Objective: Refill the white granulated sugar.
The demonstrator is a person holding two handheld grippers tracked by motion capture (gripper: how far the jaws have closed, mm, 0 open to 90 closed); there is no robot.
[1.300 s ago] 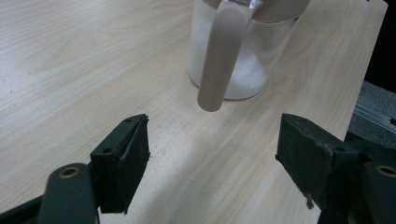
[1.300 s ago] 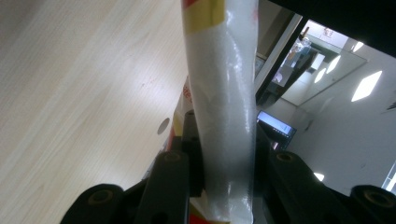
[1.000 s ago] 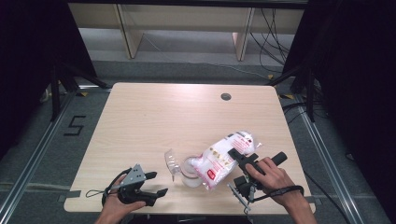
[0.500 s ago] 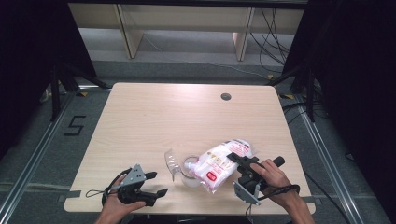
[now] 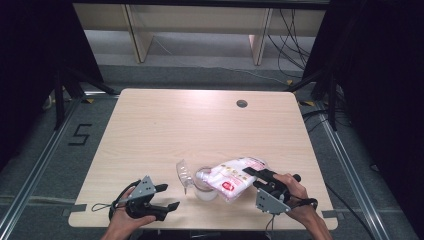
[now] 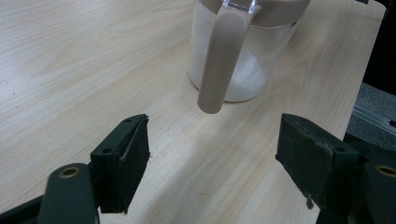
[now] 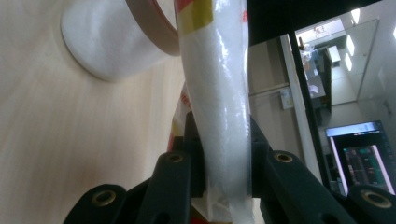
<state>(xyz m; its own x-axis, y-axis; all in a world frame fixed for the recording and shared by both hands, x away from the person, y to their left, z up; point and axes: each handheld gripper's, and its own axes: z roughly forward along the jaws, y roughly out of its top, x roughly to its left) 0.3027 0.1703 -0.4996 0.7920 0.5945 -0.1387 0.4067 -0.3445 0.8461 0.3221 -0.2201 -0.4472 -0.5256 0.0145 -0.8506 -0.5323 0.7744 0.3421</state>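
The right tongs (image 5: 254, 173) pinch a white-filled bag (image 5: 231, 176) tipped mouth-first over the jar (image 5: 206, 186) just ahead of them, evidently to pour (lid (image 5: 184, 173) swung aside). The left tongs (image 5: 167, 197) rest spread on the worktop (image 5: 200, 125), jar handle (image 6: 219, 60) just ahead.

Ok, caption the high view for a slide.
Right gripper tips a clamped bag of white grains over a clear jar while the open left gripper waits nearby.
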